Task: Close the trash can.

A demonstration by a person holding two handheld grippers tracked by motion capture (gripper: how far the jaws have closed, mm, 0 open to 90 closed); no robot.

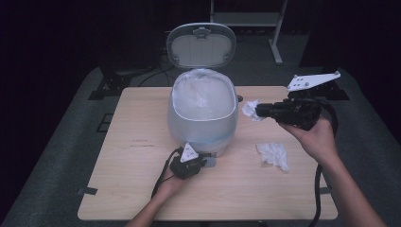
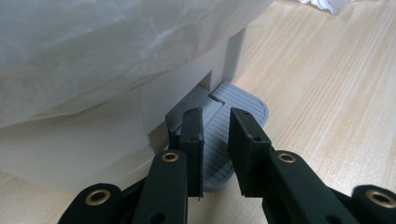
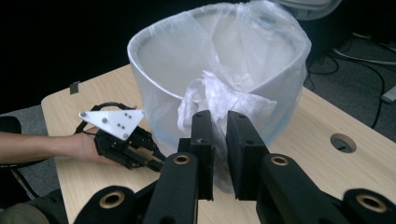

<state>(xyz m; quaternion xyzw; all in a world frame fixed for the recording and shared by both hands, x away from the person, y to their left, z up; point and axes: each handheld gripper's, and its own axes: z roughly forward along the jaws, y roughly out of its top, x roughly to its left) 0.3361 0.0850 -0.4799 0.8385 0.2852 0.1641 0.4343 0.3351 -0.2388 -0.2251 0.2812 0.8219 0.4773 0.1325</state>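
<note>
A white pedal bin [image 1: 202, 113] lined with a clear plastic bag stands mid-table, its lid [image 1: 201, 46] raised. My left gripper [image 1: 202, 162] is shut, and its jaws rest down on the grey foot pedal [image 2: 243, 100] at the bin's base with nothing between them. My right gripper [image 1: 259, 110] hovers to the right of the bin's rim, shut on a crumpled white tissue [image 1: 249, 109]. In the right gripper view that tissue [image 3: 210, 95] bulges above the jaws, just in front of the bin wall [image 3: 163, 56]. A second crumpled tissue [image 1: 273, 154] lies on the table at the right.
The light wooden table [image 1: 127, 189] has a round cable hole [image 3: 343, 142] near its far edge. Dark floor surrounds it, with cables and a desk frame [image 1: 276, 47] behind the bin. The left half of the tabletop is bare wood.
</note>
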